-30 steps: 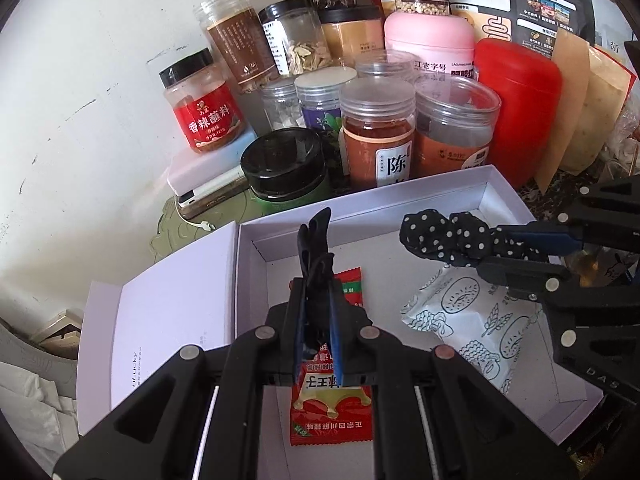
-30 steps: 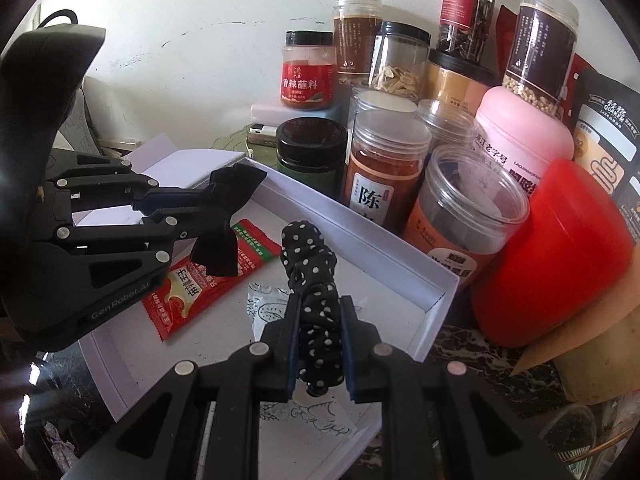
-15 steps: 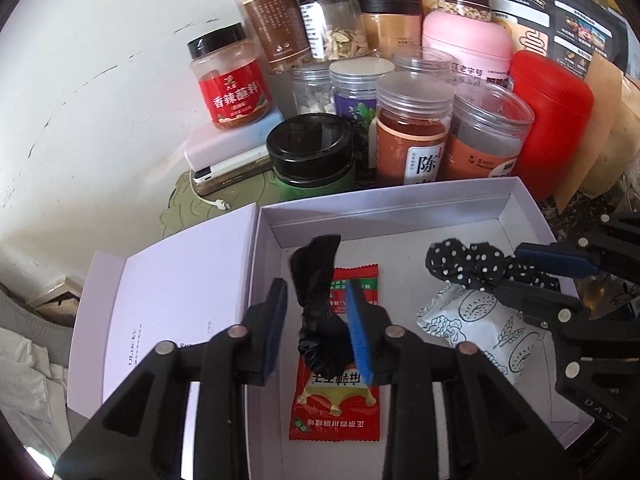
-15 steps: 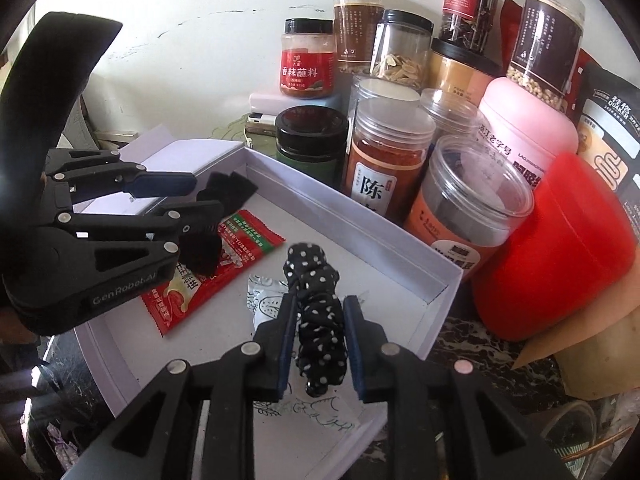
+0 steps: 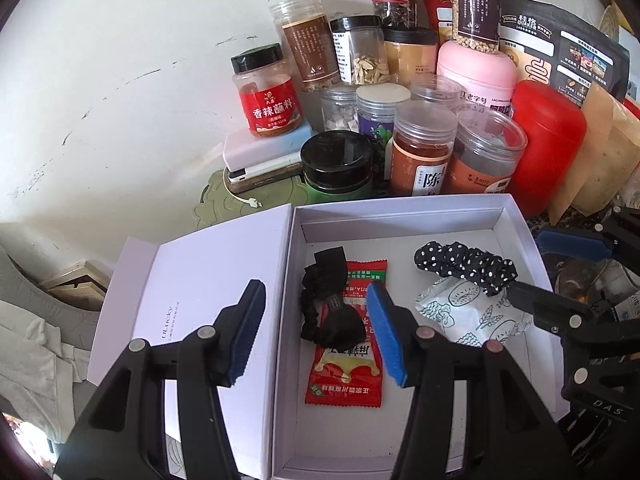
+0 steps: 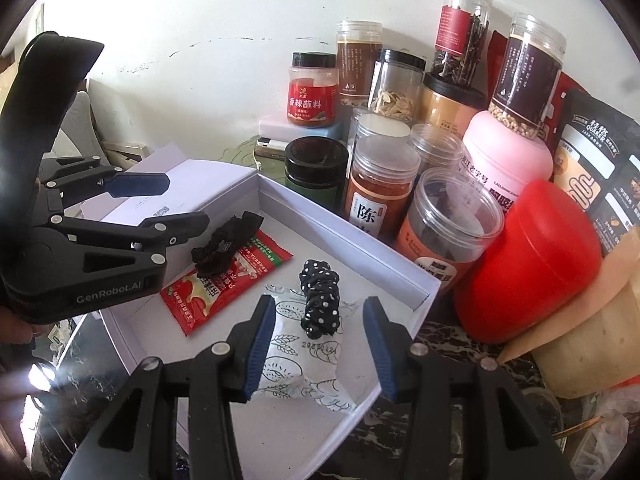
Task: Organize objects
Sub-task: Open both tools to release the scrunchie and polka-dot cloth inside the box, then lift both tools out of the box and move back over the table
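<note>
Resting inside the white box (image 5: 404, 216) at the centre of both views are the black hair tie (image 5: 328, 304), lying on a red snack packet (image 5: 346, 356), and the polka-dot scrunchie (image 6: 320, 296), lying on a white printed sachet (image 6: 296, 364). The left gripper (image 5: 316, 332) and right gripper (image 6: 316, 344) have just been opening; their fingers stand apart, above the items and clear of them. Both placements look done; the box's lid flap (image 5: 200, 296) remains open, and jars (image 5: 420, 152) crowd the bench behind.

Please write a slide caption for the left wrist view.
Left gripper, jaws just opened, above a black hair tie lying on a red packet in the white box.
</note>
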### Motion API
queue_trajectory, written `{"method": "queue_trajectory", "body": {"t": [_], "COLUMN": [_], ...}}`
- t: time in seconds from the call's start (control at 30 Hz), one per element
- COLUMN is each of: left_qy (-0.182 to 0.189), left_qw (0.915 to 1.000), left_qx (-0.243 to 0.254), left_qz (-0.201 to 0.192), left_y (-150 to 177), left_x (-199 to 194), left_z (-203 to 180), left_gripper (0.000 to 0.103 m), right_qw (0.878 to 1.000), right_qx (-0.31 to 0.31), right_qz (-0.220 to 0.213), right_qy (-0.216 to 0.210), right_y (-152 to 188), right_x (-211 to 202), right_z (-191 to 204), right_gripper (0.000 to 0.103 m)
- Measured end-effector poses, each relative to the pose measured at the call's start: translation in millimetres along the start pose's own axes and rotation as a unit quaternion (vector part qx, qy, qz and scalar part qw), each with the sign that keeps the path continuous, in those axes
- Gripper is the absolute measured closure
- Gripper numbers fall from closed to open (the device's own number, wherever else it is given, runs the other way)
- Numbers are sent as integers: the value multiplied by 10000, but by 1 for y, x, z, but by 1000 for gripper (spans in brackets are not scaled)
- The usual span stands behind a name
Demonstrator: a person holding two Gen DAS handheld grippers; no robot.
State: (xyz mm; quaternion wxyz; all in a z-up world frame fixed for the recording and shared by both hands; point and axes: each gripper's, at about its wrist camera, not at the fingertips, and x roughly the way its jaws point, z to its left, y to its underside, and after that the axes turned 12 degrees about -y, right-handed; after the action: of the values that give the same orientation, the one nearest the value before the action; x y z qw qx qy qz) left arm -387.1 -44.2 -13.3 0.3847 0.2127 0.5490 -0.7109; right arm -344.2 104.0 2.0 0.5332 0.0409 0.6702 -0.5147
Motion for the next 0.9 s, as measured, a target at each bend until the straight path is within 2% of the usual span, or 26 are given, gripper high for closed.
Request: {"method": "queue_trajectory", "body": {"t": [0.1, 0.5, 0.9], "left_qy": [-203, -309, -380], "left_qw": [9998, 9991, 9978], "left_qx": [-86, -197, -352], "left_qz": [-23, -212, -421], "left_y": [-1, 6, 22], "left_x": [-11, -69, -128], "left_z": [6, 19, 32], "left_gripper": [52, 52, 52], "right_qw": [10000, 9991, 9972], "right_qx": [-51, -271, -457], "right_qz": [-50, -315, -576], "right_qy": [19, 78, 162], "right_y": [-1, -3, 10], "right_x": [-10, -54, -98], "right_z": [4, 24, 49], "right_gripper": [57, 57, 57]}}
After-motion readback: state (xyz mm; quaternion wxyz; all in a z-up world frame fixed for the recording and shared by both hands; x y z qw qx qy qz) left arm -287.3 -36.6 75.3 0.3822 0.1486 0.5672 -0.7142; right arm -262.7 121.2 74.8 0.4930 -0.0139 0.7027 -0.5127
